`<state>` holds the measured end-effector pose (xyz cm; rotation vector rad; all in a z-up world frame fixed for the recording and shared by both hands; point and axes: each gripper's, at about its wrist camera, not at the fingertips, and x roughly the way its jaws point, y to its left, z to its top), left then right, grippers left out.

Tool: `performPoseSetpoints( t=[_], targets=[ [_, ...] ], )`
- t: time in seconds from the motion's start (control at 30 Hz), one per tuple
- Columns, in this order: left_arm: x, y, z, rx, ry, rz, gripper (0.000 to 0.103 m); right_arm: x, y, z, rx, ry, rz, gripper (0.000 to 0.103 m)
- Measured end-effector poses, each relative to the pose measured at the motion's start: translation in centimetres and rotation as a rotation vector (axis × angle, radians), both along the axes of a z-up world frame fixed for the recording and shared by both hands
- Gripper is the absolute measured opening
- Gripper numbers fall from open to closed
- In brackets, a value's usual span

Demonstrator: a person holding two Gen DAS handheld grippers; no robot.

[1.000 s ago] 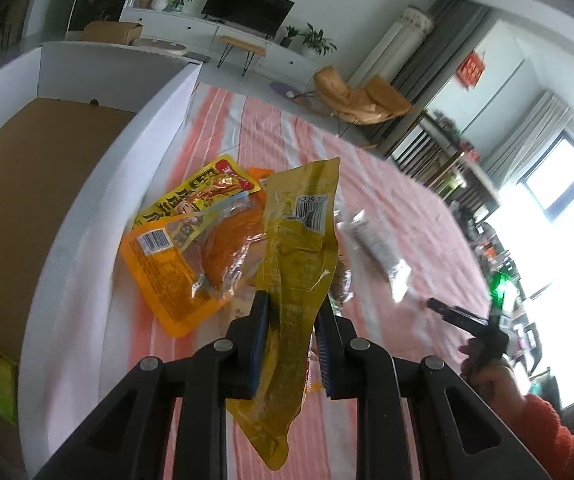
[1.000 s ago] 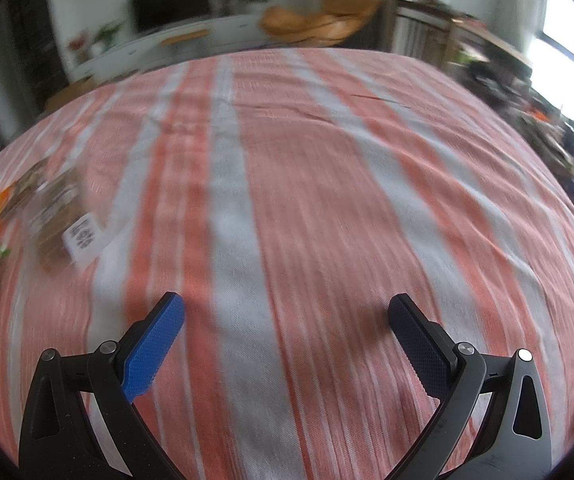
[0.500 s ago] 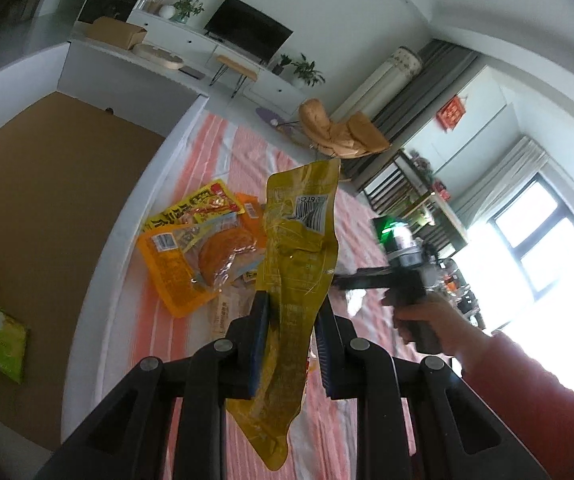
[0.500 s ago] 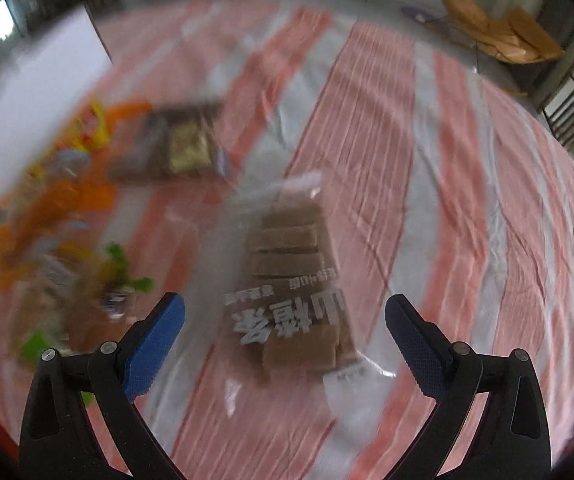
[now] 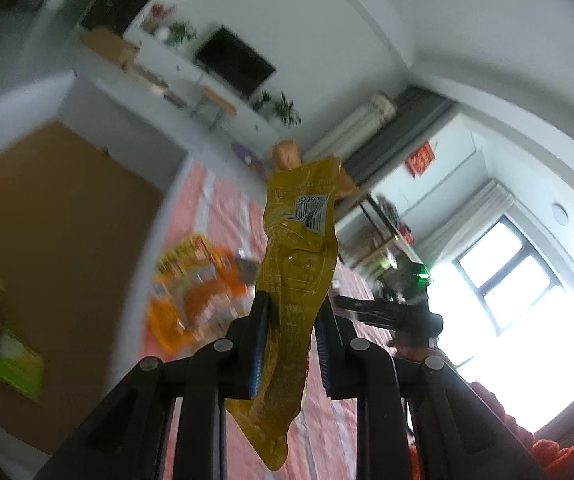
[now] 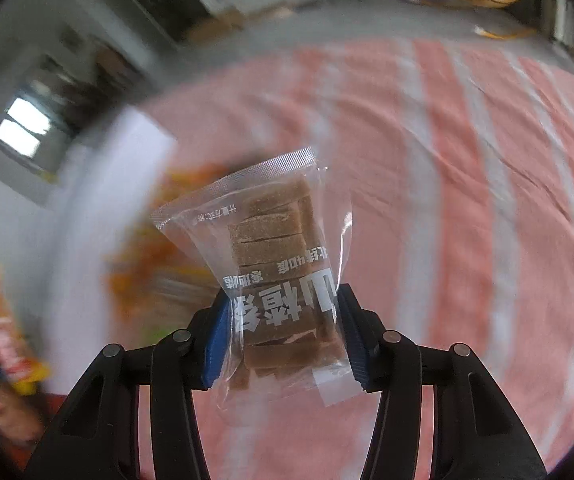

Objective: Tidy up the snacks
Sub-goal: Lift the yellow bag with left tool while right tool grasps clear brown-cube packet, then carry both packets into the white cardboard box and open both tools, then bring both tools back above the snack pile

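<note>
My left gripper [image 5: 291,312] is shut on a long yellow snack packet [image 5: 299,256] with a barcode and holds it upright, high above the table. My right gripper [image 6: 283,312] is shut on a clear bag of brown snack bars [image 6: 279,256] with white lettering, lifted off the striped cloth. The right gripper also shows in the left wrist view [image 5: 387,312], low to the right. Orange and yellow snack packets [image 5: 195,288] lie in a heap on the cloth beside the box wall; they show blurred in the right wrist view [image 6: 155,248].
A large white-walled cardboard box [image 5: 47,220] stands left of the heap, with a green packet [image 5: 19,364] inside. The orange-and-white striped tablecloth [image 6: 467,200] spreads to the right. A living room with a TV and a chair lies beyond.
My right gripper has shut on the clear bag of brown bars and lifted it off the cloth. My left gripper has risen and tilted up with the yellow packet.
</note>
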<state>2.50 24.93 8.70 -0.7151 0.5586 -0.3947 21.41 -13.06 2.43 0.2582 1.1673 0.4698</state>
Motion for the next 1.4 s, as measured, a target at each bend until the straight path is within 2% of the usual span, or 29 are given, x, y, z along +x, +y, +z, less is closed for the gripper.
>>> performPoseSetpoints(
  t=[0.1, 0.17, 0.27, 0.33, 0.37, 0.4, 0.43, 0.5, 0.53, 0.6, 0.67, 0.73, 0.8, 0.9, 0.97, 1.03, 1.07, 1.13, 1.23, 1.33, 1.4],
  targets=[
    [-1.4, 3.6, 1.4, 0.059, -0.011, 0.097, 0.021, -1.1, 5.8, 5.2, 0.150, -0.058, 0.108, 0.052],
    [-2.1, 5.8, 1.5, 0.096, 0.012, 0.154, 0.022, -2.0, 11.5, 8.0, 0.264, -0.077, 0.206, 0.052],
    [-2.9, 9.1, 0.6, 0.182, 0.102, 0.258, 0.022, -3.3, 19.9, 10.3, 0.391, -0.070, 0.324, 0.053],
    [-3.0, 10.5, -0.6, 0.253, 0.196, 0.328, 0.023, -3.8, 24.8, 10.5, 0.415, -0.067, 0.375, 0.057],
    [-2.9, 11.3, -1.5, 0.284, 0.256, 0.369, 0.028, -4.2, 27.4, 10.2, 0.404, -0.067, 0.399, 0.062],
    [-2.9, 12.0, -2.2, 0.303, 0.304, 0.396, 0.046, -4.4, 29.0, 9.8, 0.387, -0.057, 0.412, 0.073],
    [-3.0, 12.5, -2.7, 0.299, 0.311, 0.404, 0.063, -4.7, 31.1, 9.0, 0.360, -0.033, 0.417, 0.087],
    [-3.7, 13.1, -3.2, 0.285, 0.301, 0.438, 0.083, -5.2, 32.1, 8.3, 0.360, -0.008, 0.414, 0.088],
    [-4.2, 13.3, -3.2, 0.291, 0.289, 0.463, 0.085, -5.4, 32.0, 8.1, 0.370, -0.007, 0.407, 0.088],
    [-4.4, 13.0, -3.1, 0.284, 0.269, 0.477, 0.085, -5.3, 30.8, 8.2, 0.363, -0.037, 0.389, 0.088],
    [-4.3, 12.0, -3.0, 0.238, 0.244, 0.454, 0.085, -6.1, 28.6, 8.9, 0.306, -0.112, 0.357, 0.089],
    [-4.1, 9.9, -2.5, 0.222, 0.204, 0.408, 0.085, -6.6, 25.6, 8.8, 0.242, -0.182, 0.319, 0.091],
    [-4.0, 6.9, -1.5, 0.239, 0.160, 0.341, 0.085, -6.6, 22.0, 8.0, 0.165, -0.251, 0.252, 0.092],
    [-3.1, 1.0, 0.3, 0.278, 0.093, 0.199, 0.085, -6.7, 14.8, 4.1, -0.013, -0.305, 0.111, 0.093],
    [-2.9, -3.5, 0.6, 0.312, 0.053, 0.100, 0.090, -7.2, 9.3, 0.1, -0.193, -0.284, 0.002, 0.093],
    [-2.7, -8.2, 0.0, 0.364, 0.034, 0.012, 0.098, -8.0, 4.6, -3.7, -0.326, -0.240, -0.073, 0.092],
    [-2.4, -10.7, -0.9, 0.400, 0.034, -0.025, 0.098, -8.4, 3.0, -4.9, -0.366, -0.224, -0.098, 0.092],
    [-1.6, -15.5, -3.6, 0.489, 0.065, -0.084, 0.098, -9.9, -0.7, -6.7, -0.415, -0.213, -0.148, 0.092],
    [0.6, -19.2, -8.7, 0.573, 0.174, -0.105, 0.098, -11.5, -3.6, -7.3, -0.440, -0.240, -0.193, 0.092],
    [1.8, -20.1, -12.6, 0.677, 0.293, -0.034, 0.096, -12.0, -4.2, -7.7, -0.441, -0.255, -0.210, 0.092],
    [2.5, -19.8, -13.8, 0.736, 0.320, 0.017, 0.096, -12.8, -5.0, -8.6, -0.442, -0.258, -0.218, 0.092]
  ],
)
